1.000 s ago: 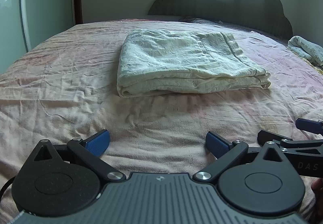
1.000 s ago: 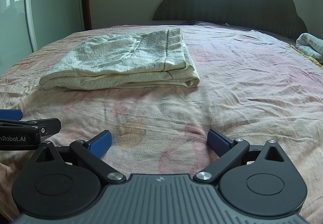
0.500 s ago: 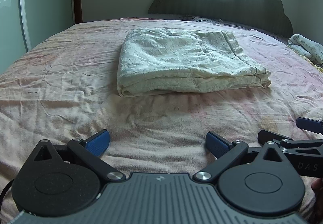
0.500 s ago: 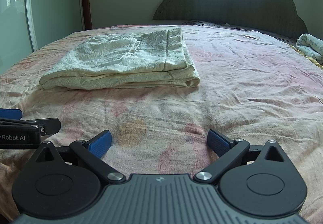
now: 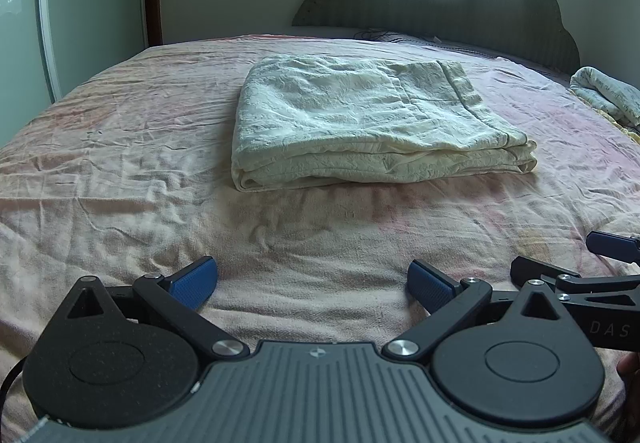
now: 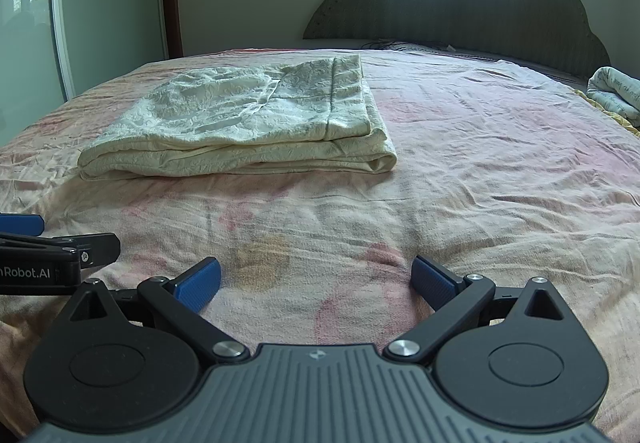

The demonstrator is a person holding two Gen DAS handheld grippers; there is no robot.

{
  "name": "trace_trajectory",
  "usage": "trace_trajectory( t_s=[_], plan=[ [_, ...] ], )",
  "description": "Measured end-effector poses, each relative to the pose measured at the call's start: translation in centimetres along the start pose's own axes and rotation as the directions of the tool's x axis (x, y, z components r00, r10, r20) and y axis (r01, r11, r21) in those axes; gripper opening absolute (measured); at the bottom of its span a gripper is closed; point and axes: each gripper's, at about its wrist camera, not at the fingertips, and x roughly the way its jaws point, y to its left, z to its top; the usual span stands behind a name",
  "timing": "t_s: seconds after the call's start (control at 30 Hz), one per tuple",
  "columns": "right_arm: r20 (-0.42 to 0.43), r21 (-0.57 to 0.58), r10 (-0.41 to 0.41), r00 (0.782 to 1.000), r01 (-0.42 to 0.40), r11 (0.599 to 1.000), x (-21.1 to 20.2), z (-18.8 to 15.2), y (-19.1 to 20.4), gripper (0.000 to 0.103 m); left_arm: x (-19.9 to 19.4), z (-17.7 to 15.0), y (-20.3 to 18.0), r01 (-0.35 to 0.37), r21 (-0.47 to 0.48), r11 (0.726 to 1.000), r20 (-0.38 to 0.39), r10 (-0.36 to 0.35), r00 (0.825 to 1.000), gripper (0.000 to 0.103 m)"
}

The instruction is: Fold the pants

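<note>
A wide bed [image 5: 120, 171] spreads under a creased, faded pink sheet, backed by a dark scalloped headboard [image 5: 460, 3]. Mid-mattress lie the cream pants [image 5: 360, 123], crinkly-textured, folded into a thick rectangular stack. A rolled pale bundle [image 6: 616, 91], perhaps bedding, sits at the far right edge. The left gripper [image 5: 312, 281] and right gripper [image 6: 316, 279] hover near the foot, ribbed blue pads [image 6: 198, 285] spread wide, holding nothing.

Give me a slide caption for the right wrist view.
Open right gripper hovers over the bedsheet, folded cream pants lying ahead.
</note>
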Motion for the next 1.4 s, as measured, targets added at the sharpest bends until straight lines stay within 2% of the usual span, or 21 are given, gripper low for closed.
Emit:
trace_trajectory(
  t_s=[1.4],
  plan=[
    [0.002,-0.002,0.001,1.0,-0.001,1.0,-0.1,-0.04,-0.01,0.102,0.01,-0.12,0.09,0.005,0.005,1.0,0.019,-0.005,1.0,0.103]
  ],
)
